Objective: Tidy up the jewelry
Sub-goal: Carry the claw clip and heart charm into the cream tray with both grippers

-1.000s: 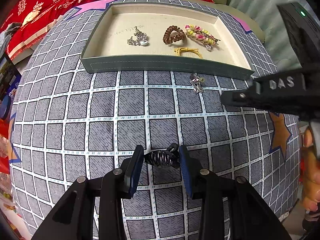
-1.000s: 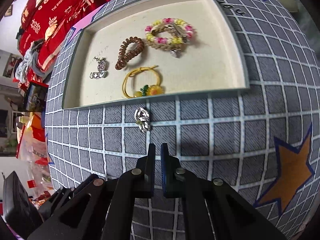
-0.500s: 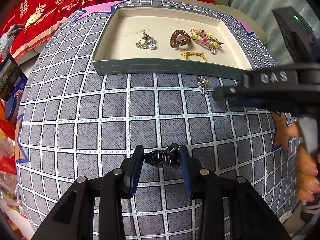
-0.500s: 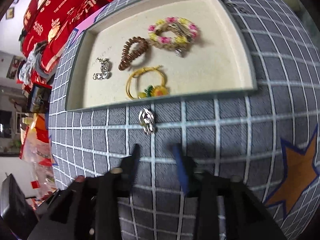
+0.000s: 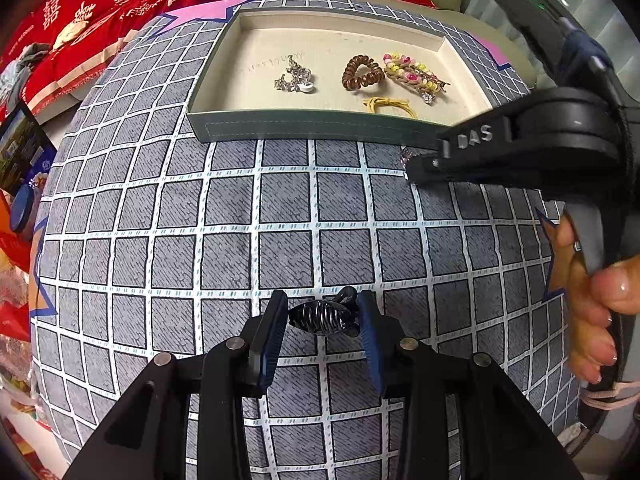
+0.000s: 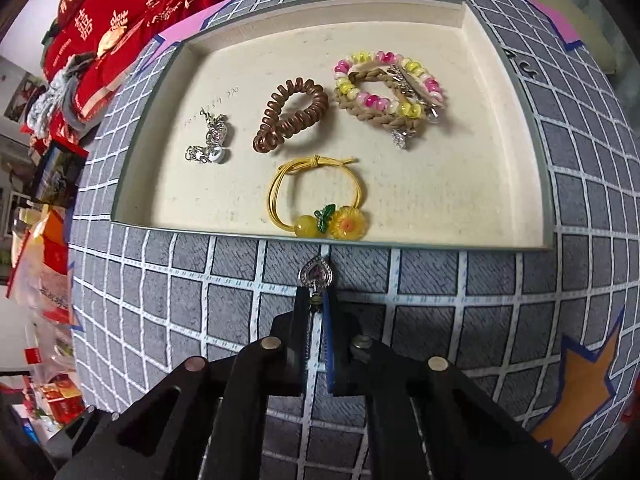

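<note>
My left gripper (image 5: 322, 320) is shut on a black claw hair clip (image 5: 323, 316), held just above the grid-patterned cloth. My right gripper (image 6: 313, 304) is shut on a silver teardrop pendant (image 6: 316, 273), right in front of the near wall of the grey tray (image 6: 546, 152). The tray holds a silver earring pair (image 6: 209, 144), a brown spiral hair tie (image 6: 291, 119), a beaded bracelet (image 6: 390, 90) and a yellow sunflower hair tie (image 6: 320, 200). In the left wrist view the right gripper (image 5: 412, 168) covers the pendant, in front of the tray (image 5: 312, 128).
The grey grid cloth (image 5: 280, 208) covers a round table with orange stars near its edge (image 6: 584, 384). Red cushions and fabric (image 5: 100, 12) lie behind left of the tray. Boxes and clutter (image 6: 48, 184) stand beyond the left table edge.
My right gripper opened, moved forward to the pendant by the tray wall, and shut on it. My left gripper kept holding the black clip and moved little.
</note>
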`<state>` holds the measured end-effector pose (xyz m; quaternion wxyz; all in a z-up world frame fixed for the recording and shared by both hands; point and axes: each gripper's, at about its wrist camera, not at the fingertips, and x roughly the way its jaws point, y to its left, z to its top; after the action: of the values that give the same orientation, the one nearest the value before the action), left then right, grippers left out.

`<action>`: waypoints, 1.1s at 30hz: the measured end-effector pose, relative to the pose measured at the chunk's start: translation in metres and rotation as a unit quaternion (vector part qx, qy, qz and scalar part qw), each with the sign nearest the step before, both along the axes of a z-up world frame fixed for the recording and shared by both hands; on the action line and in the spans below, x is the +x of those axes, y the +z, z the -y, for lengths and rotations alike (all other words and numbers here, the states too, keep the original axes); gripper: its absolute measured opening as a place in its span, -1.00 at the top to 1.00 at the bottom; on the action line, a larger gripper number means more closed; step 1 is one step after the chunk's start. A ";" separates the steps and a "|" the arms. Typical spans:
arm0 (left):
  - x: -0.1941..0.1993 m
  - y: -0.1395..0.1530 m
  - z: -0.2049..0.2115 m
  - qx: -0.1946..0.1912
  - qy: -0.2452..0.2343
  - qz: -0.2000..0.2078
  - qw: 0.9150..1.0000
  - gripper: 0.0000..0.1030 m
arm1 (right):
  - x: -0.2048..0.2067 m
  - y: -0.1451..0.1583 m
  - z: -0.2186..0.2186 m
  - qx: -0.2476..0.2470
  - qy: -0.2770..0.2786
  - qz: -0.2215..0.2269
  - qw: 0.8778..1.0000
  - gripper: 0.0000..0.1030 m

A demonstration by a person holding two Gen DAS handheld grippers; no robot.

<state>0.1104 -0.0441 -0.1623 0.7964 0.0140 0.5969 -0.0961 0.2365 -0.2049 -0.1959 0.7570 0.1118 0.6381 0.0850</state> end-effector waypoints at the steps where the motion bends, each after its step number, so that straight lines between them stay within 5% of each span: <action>1: 0.000 0.002 0.000 0.000 -0.001 0.001 1.000 0.11 | -0.001 0.001 0.003 0.006 -0.002 -0.002 1.000 0.88; 16: 0.045 0.025 0.014 -0.008 -0.012 0.035 0.999 0.11 | -0.026 0.044 0.058 0.068 -0.038 0.007 0.997 0.88; 25: 0.092 0.048 0.014 -0.008 -0.004 0.072 0.997 0.11 | 0.006 0.074 0.078 0.078 -0.055 0.040 0.995 0.88; 33: 0.137 0.049 0.016 -0.003 0.010 0.088 0.996 0.11 | 0.042 0.072 0.085 0.080 -0.067 0.044 0.994 0.88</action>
<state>0.2476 -0.0599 -0.1133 0.8465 0.0142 0.5247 -0.0885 0.2784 -0.2904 -0.1234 0.7767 0.2107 0.5867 0.0899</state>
